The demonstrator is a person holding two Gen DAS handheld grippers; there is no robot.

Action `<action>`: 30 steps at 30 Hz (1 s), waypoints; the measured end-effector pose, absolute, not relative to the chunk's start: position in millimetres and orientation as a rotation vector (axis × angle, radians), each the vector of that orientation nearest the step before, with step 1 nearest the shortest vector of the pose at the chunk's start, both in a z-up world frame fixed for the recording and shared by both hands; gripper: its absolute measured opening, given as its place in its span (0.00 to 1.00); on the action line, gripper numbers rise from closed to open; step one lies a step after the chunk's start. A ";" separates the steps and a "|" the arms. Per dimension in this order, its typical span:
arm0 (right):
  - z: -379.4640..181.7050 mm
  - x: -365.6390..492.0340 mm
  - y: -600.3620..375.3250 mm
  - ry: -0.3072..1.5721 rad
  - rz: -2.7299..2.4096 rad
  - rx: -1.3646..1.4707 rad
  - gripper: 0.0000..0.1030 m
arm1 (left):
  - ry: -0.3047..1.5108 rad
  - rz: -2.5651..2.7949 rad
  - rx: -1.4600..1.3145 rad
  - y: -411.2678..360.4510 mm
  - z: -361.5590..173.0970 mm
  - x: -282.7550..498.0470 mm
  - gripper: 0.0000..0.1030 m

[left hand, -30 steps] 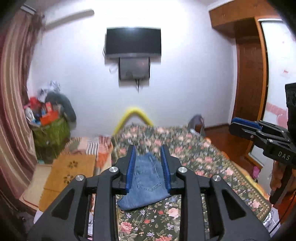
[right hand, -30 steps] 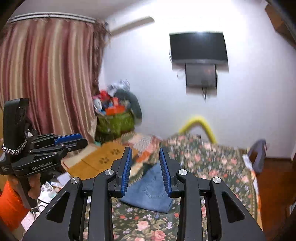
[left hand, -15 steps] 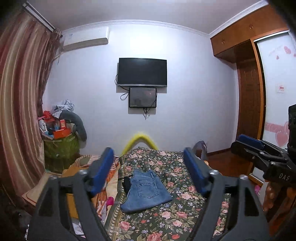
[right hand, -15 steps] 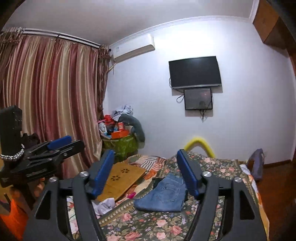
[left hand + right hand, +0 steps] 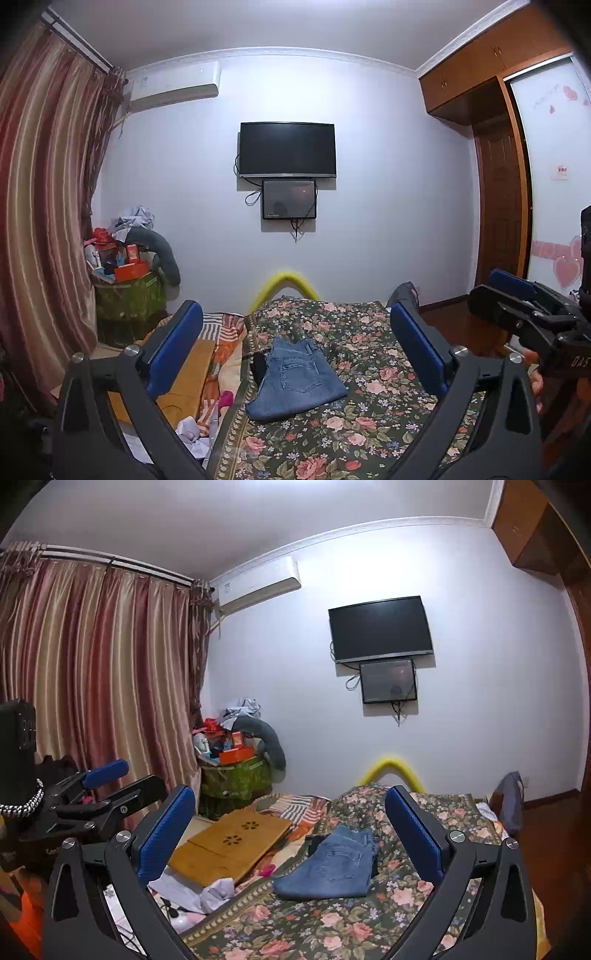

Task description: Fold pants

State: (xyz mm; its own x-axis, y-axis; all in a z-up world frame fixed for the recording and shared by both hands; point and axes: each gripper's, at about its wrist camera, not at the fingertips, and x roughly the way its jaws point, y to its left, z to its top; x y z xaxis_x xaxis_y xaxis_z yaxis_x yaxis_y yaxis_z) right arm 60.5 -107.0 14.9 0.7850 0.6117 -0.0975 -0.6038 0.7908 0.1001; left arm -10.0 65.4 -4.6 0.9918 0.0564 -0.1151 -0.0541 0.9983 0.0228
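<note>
On the bed: floral bedspread [image 5: 369, 424] fills the lower view; wall-mounted TV [image 5: 287, 149] beyond.
Pants: jeans [image 5: 295, 380] already folded into a compact bundle, lying flat mid-bed, well ahead of and below both tools; long axis runs away from the cameras.
Left gripper [image 5: 295, 354]: jaws spread wide, holding nothing.
Right gripper [image 5: 291, 834]: jaws likewise spread, empty.
Key relation: bundle sits about centred between both; neither hand clearly nearer.
Judgement: fold looks done.
</note>
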 end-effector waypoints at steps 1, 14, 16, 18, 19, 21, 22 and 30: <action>13.6 59.0 -108.4 0.127 0.653 0.066 0.99 | 0.116 0.054 0.022 64.4 -5.6 -11.7 0.99; 7.5 51.0 -116.4 0.138 0.624 0.071 0.99 | 0.132 0.031 0.021 61.1 -12.6 -6.7 0.99; 8.5 50.3 -117.0 0.140 0.621 0.072 0.99 | 0.133 0.030 0.021 62.3 -13.4 -5.4 0.99; 9.4 49.4 -117.5 0.139 0.613 0.071 0.99 | 0.136 0.026 0.021 62.4 -13.6 -4.8 0.99; 9.7 49.3 -118.0 0.140 0.611 0.070 0.99 | 0.137 0.024 0.021 61.9 -14.0 -4.0 0.99; 10.0 48.9 -118.5 0.140 0.609 0.071 0.99 | 0.139 0.019 0.024 62.5 -14.4 -3.0 0.99; 10.2 48.4 -118.5 0.140 0.607 0.071 0.99 | 0.139 0.018 0.025 63.0 -14.4 -2.2 0.99; 10.4 45.8 -116.7 0.148 0.588 0.058 0.99 | 0.142 -0.001 0.020 65.3 -16.0 0.7 0.99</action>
State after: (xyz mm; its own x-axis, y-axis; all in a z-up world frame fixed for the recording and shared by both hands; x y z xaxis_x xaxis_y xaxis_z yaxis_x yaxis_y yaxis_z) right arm 45.8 -116.7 10.4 0.8219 0.5564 -0.1223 -0.5480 0.8308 0.0970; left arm 0.7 65.3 -16.0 0.9899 0.0002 -0.1419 0.0026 0.9998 0.0195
